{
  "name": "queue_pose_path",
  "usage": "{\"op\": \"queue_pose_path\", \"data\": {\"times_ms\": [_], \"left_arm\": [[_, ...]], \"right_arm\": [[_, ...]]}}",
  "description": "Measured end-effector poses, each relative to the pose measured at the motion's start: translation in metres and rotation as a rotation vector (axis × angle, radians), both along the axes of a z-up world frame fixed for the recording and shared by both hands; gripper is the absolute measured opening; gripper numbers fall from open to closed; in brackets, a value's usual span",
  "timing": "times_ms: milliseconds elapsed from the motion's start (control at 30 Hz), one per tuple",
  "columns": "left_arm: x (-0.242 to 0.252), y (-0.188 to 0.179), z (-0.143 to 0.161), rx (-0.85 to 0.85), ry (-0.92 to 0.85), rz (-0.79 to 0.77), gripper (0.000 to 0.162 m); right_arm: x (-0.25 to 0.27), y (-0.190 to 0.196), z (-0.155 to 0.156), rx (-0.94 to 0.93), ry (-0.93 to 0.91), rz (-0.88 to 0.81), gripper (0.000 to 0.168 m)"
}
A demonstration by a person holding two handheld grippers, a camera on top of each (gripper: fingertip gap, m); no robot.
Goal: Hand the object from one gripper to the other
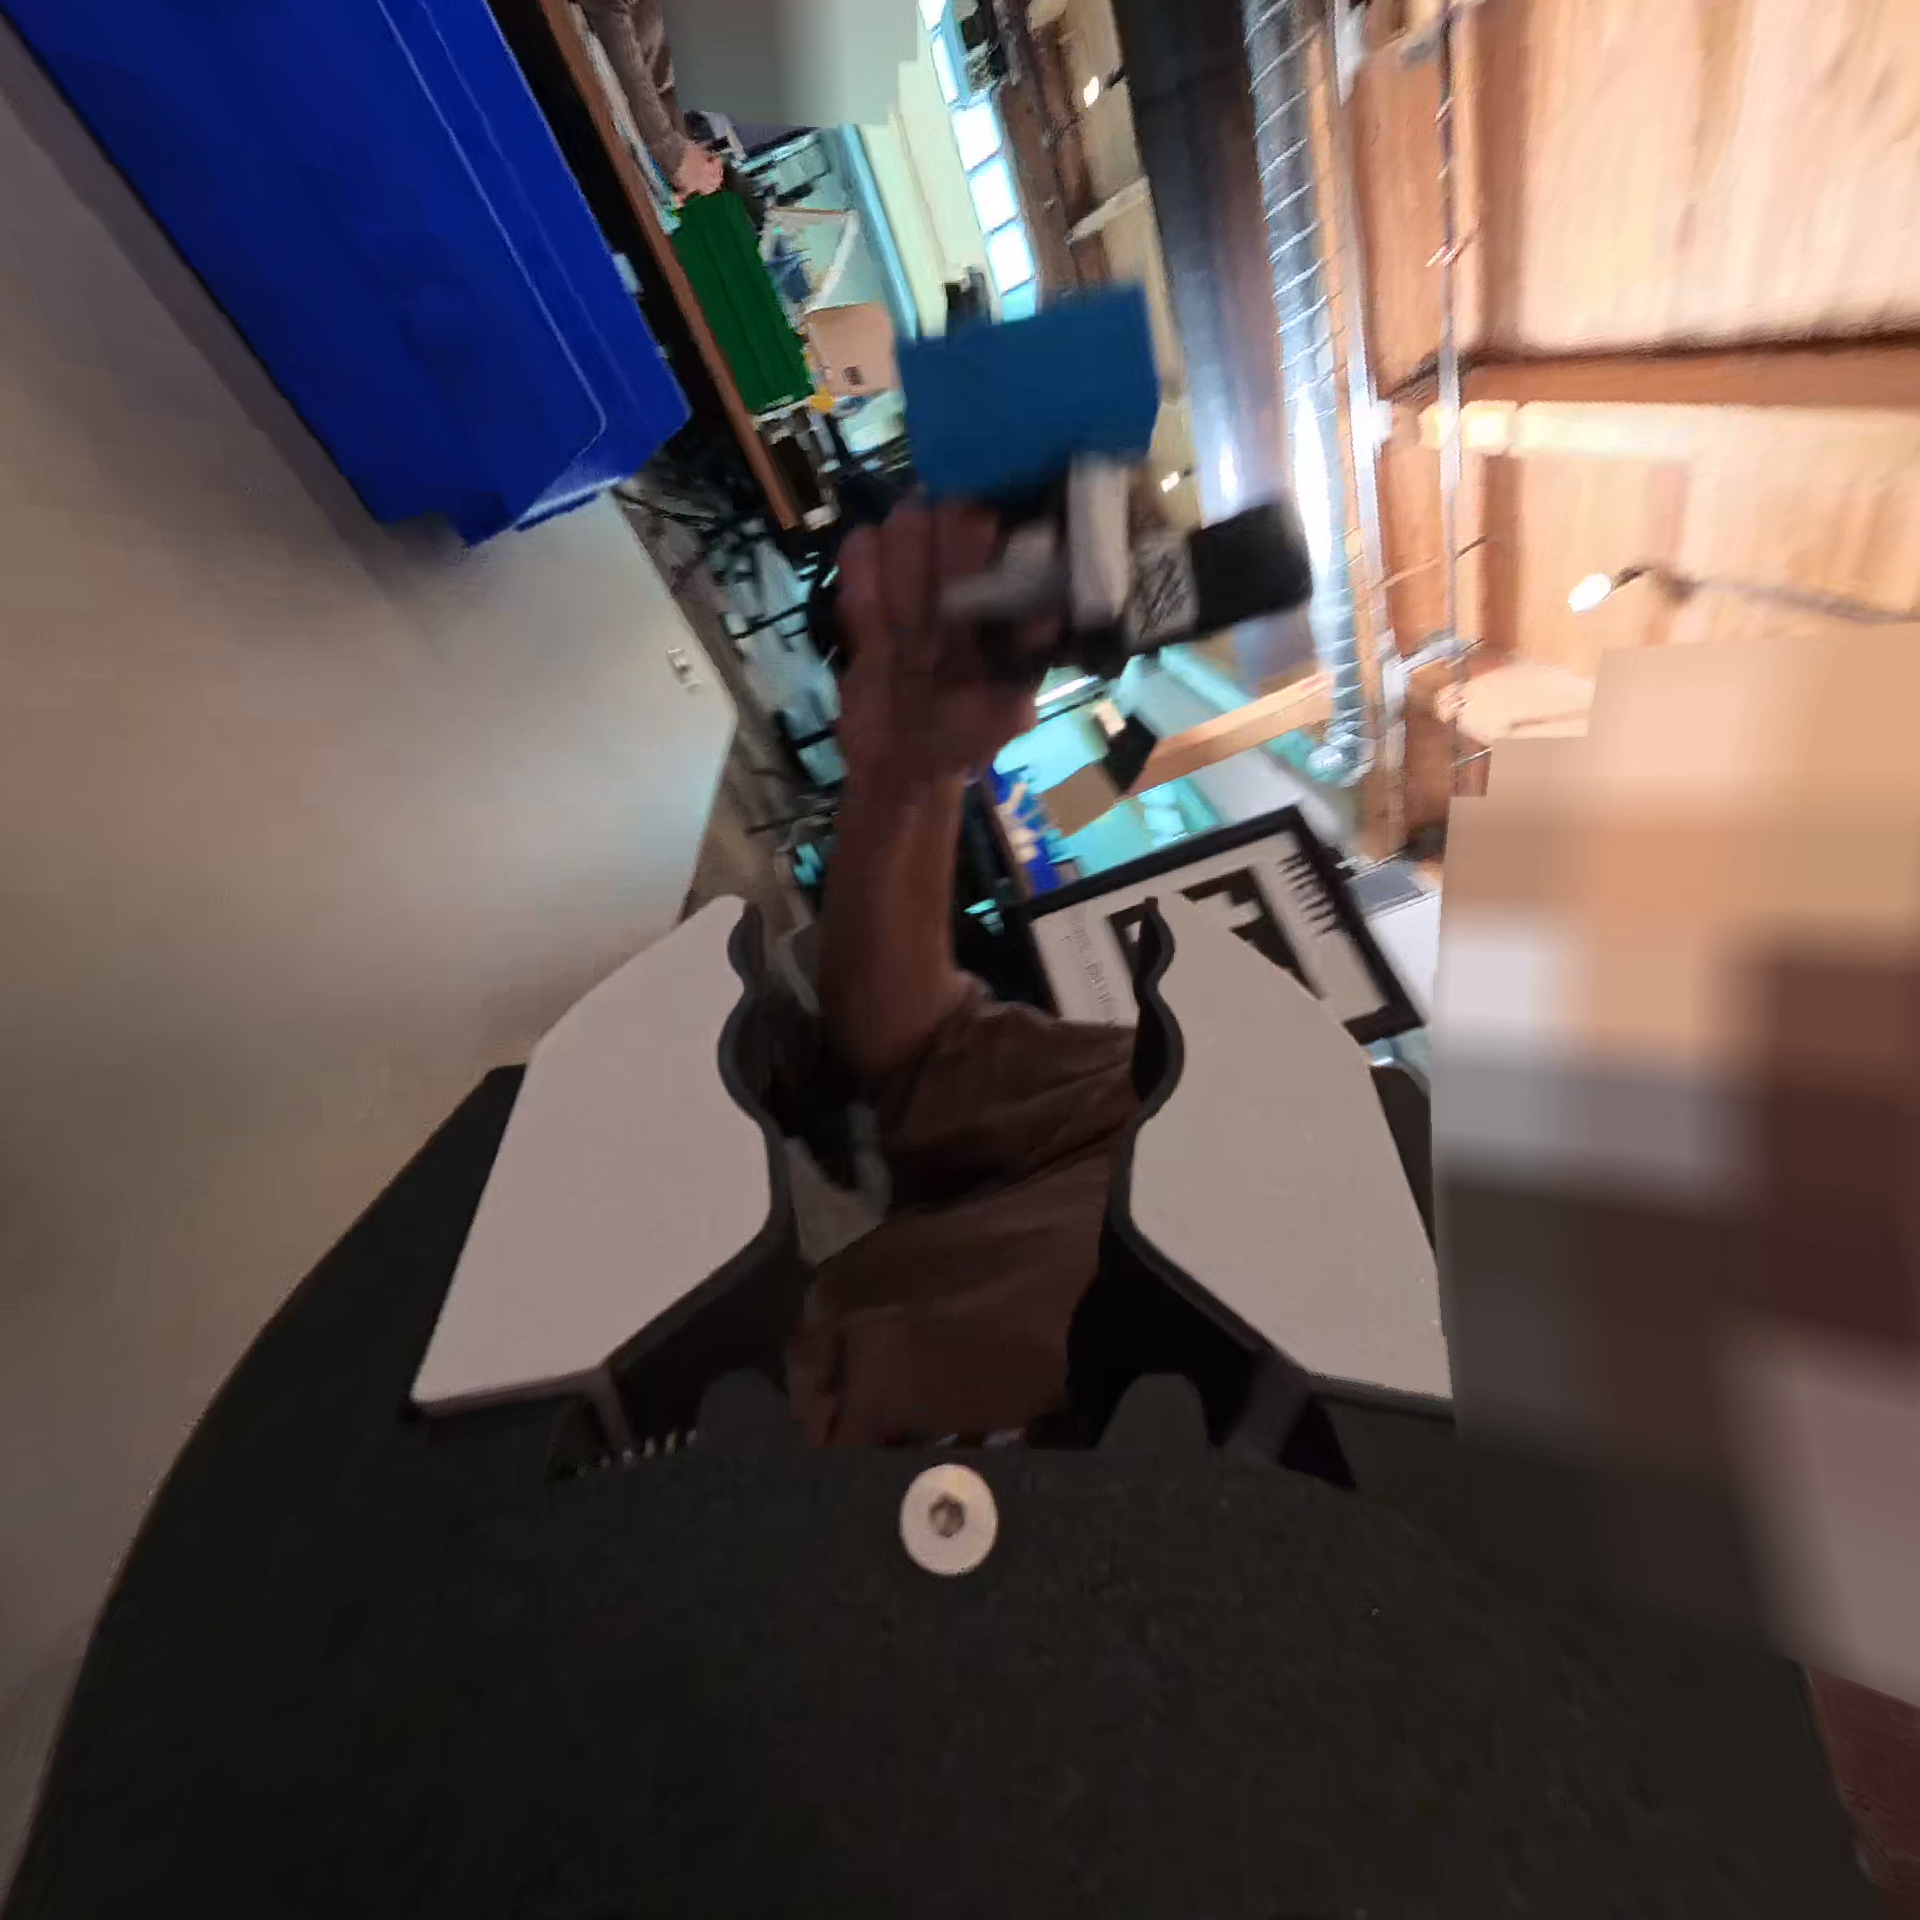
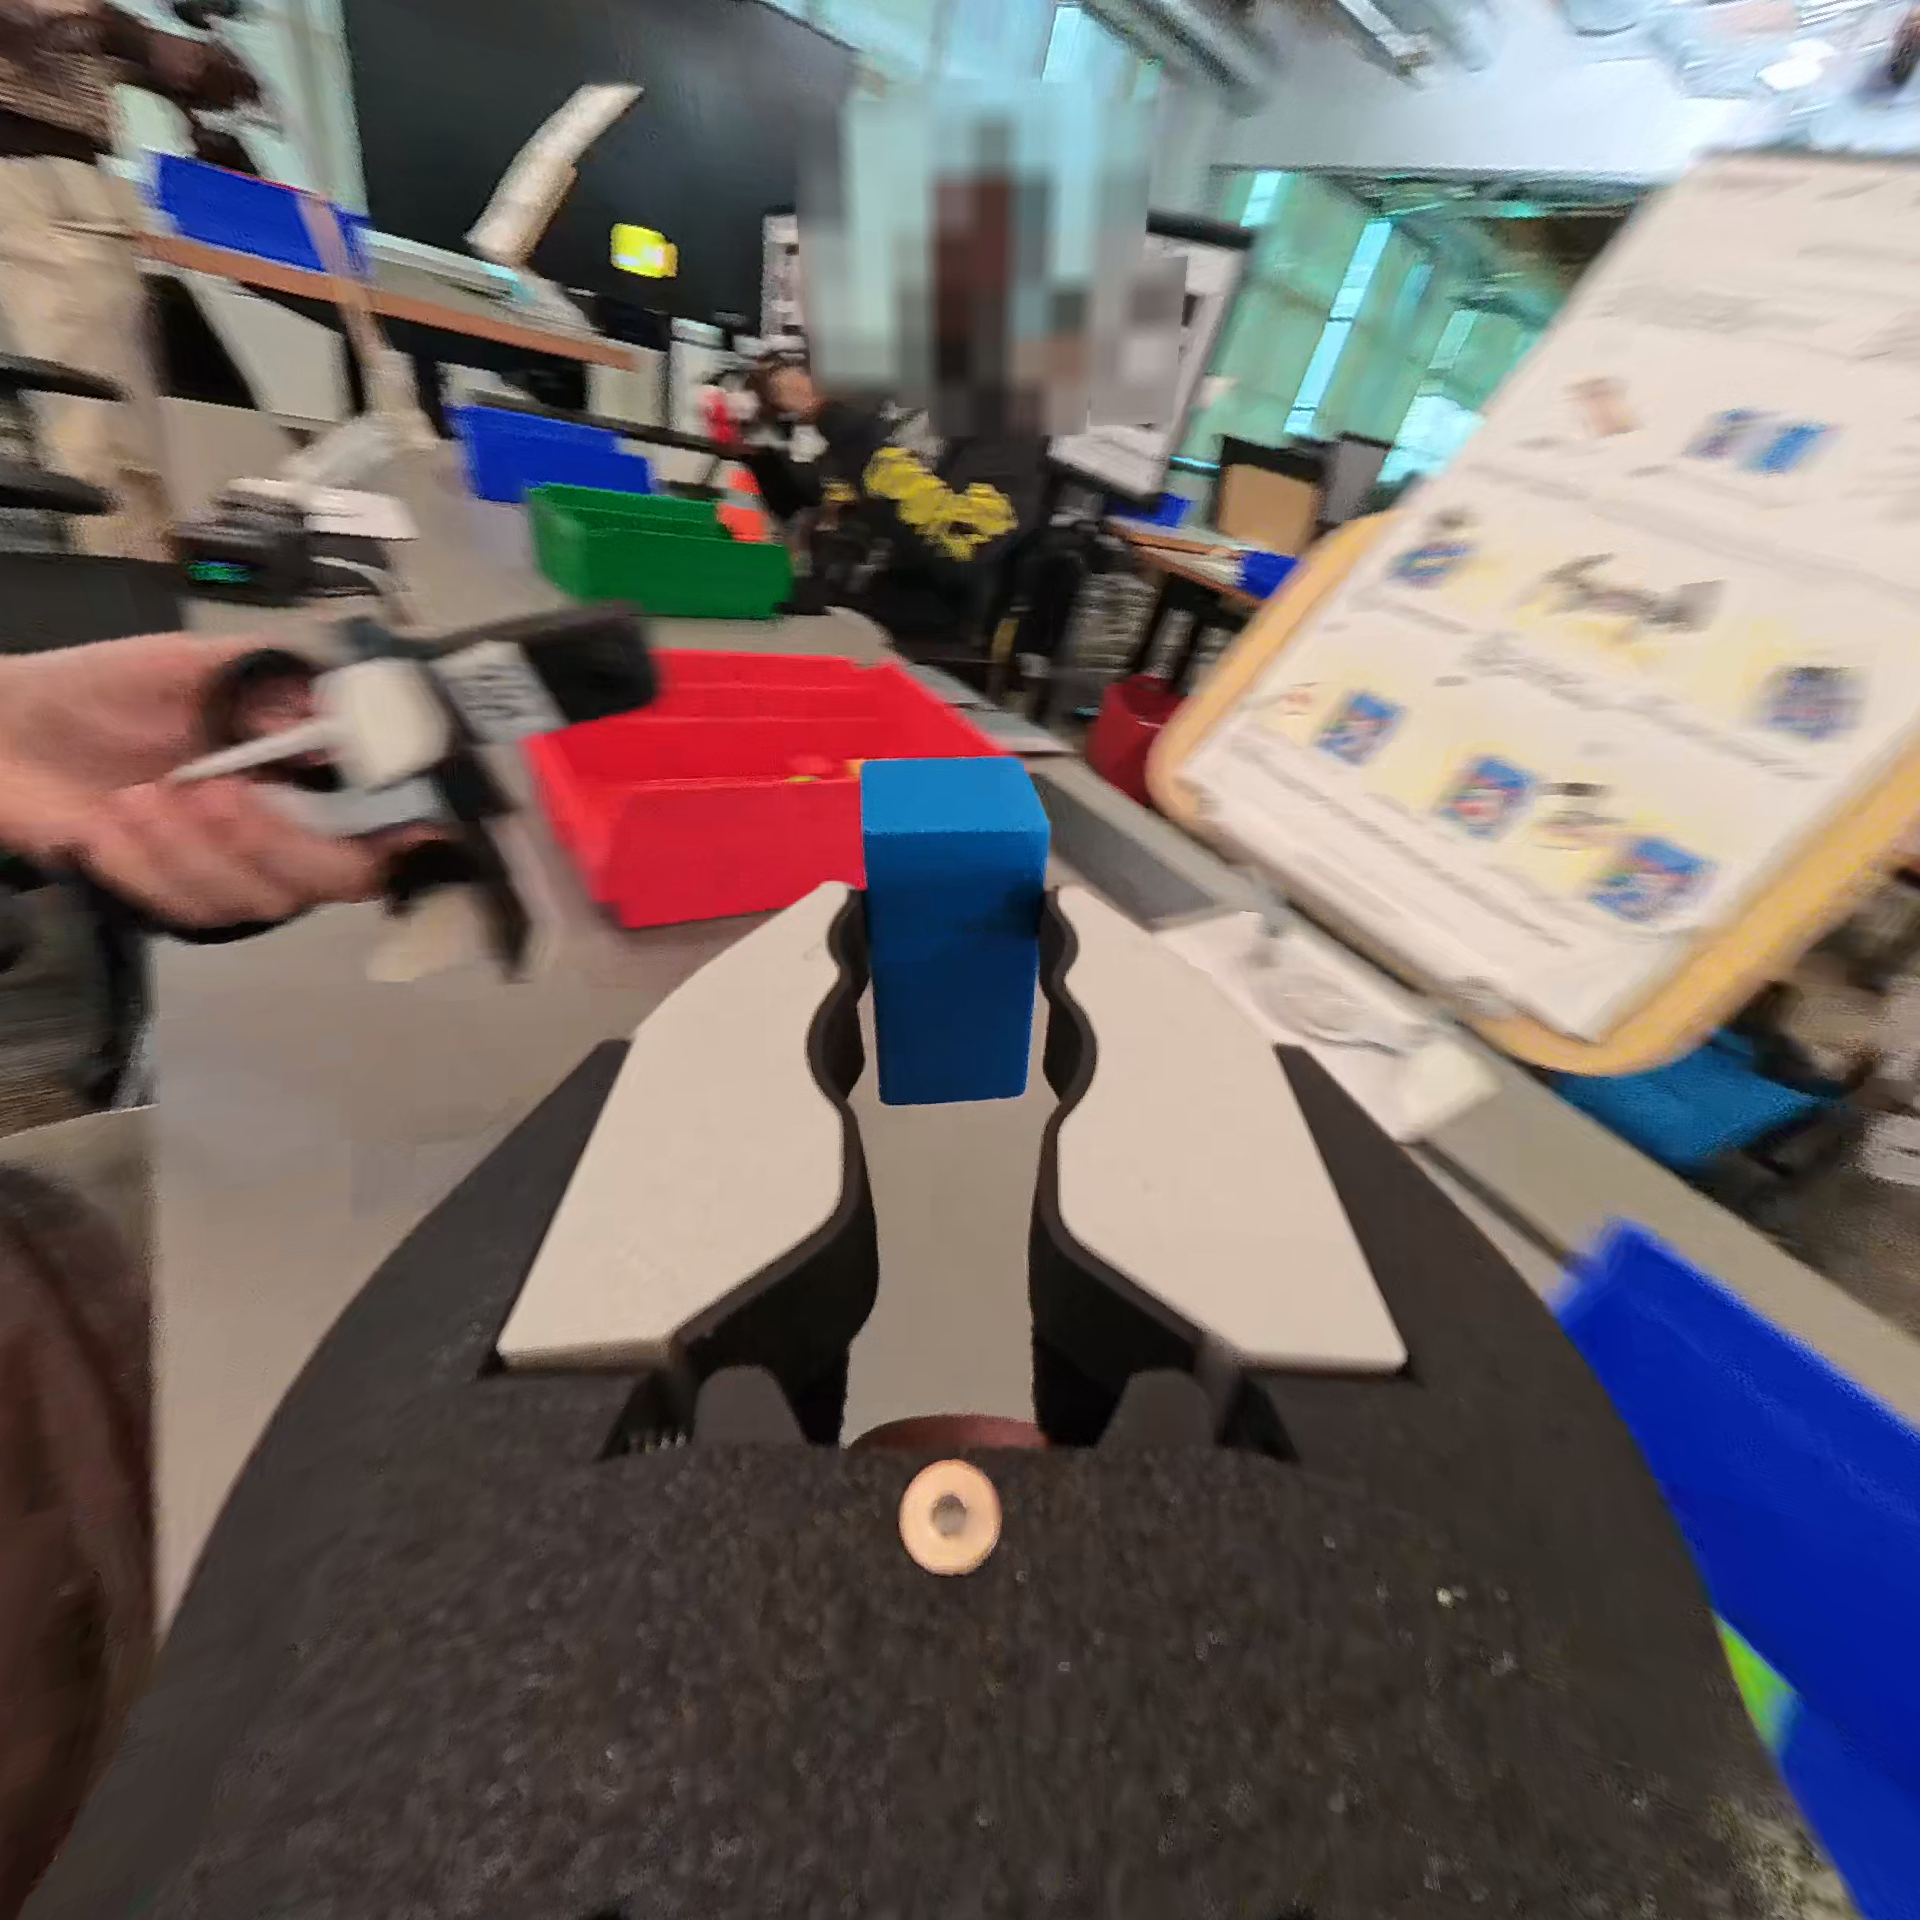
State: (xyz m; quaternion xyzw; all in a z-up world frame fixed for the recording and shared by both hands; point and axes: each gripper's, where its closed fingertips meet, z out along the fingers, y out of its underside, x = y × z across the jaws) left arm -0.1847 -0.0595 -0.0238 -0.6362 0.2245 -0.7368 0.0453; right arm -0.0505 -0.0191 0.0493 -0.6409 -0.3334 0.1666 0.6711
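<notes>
A blue block (image 2: 951, 821) stands upright between the fingers of my right gripper (image 2: 951, 925), which is shut on it and holds it above the grey table (image 2: 312, 1060). In the left wrist view the same block (image 1: 1023, 400) shows farther off, held by the right gripper (image 1: 1049, 509) in a person's hand. My left gripper (image 1: 945, 925) is open and empty, well short of the block. It also shows blurred in the right wrist view (image 2: 457, 935), held in a hand to the left of the block and apart from it.
A red bin (image 2: 727, 831) sits on the table behind the block, with a green bin (image 2: 655, 551) farther back. A picture board (image 2: 1558, 623) leans in at the right. A blue bin (image 2: 1766, 1507) is near right and shows in the left wrist view (image 1: 364, 260).
</notes>
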Motion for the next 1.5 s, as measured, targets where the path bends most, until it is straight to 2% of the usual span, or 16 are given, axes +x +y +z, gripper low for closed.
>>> {"op": "queue_pose_path", "data": {"times_ms": [100, 167, 267, 400, 500, 567, 700, 900, 1000, 1033, 1067, 1133, 1200, 1300, 1367, 1500], "left_arm": [[-0.027, -0.021, -0.017, 0.261, 0.121, 0.046, 0.062], [-0.045, -0.018, -0.033, 0.419, 0.215, 0.15, 0.061], [-0.065, -0.01, -0.055, 0.554, 0.305, 0.266, 0.059], [-0.072, 0.011, -0.089, 0.657, 0.447, 0.326, 0.055], [-0.067, 0.015, -0.097, 0.674, 0.477, 0.308, 0.055], [-0.063, 0.011, -0.094, 0.661, 0.449, 0.294, 0.056], [-0.064, 0.007, -0.096, 0.676, 0.464, 0.304, 0.057], [-0.065, 0.009, -0.098, 0.648, 0.464, 0.304, 0.057], [-0.063, 0.007, -0.097, 0.639, 0.452, 0.298, 0.059], [-0.063, 0.007, -0.096, 0.647, 0.453, 0.301, 0.06], [-0.064, 0.007, -0.096, 0.66, 0.458, 0.307, 0.061], [-0.066, 0.01, -0.096, 0.691, 0.477, 0.327, 0.062], [-0.068, 0.011, -0.096, 0.721, 0.492, 0.339, 0.062], [-0.071, 0.014, -0.099, 0.777, 0.535, 0.346, 0.058], [-0.074, 0.016, -0.103, 0.821, 0.574, 0.351, 0.058], [-0.077, 0.021, -0.104, 0.898, 0.621, 0.38, 0.064]], "right_arm": [[0.088, 0.012, 0.036, 0.028, -0.134, -0.206, 0.031], [0.136, 0.024, 0.025, -0.052, -0.363, -0.28, 0.031], [0.188, 0.04, -0.038, -0.346, -0.655, -0.239, 0.032], [0.208, 0.037, -0.133, -0.805, -0.805, -0.014, 0.032], [0.215, 0.041, -0.173, -0.958, -0.872, 0.056, 0.031], [0.218, 0.04, -0.191, -1.05, -0.871, 0.088, 0.032], [0.238, 0.036, -0.22, -1.16, -0.985, 0.063, 0.032], [0.252, 0.034, -0.225, -1.185, -1.061, 0.019, 0.032], [0.252, 0.034, -0.224, -1.117, -1.11, 0.024, 0.036], [0.25, 0.035, -0.218, -1.091, -1.089, 0.006, 0.049], [0.247, 0.039, -0.206, -1.061, -1.048, -0.03, 0.053], [0.234, 0.049, -0.166, -0.943, -0.902, -0.109, 0.055], [0.216, 0.059, -0.112, -0.726, -0.705, -0.226, 0.055], [0.185, 0.048, -0.05, -0.442, -0.321, -0.348, 0.047], [0.177, 0.035, -0.041, -0.344, -0.118, -0.452, 0.048], [0.156, -0.002, -0.09, -0.361, 0.122, -0.604, 0.05]]}}
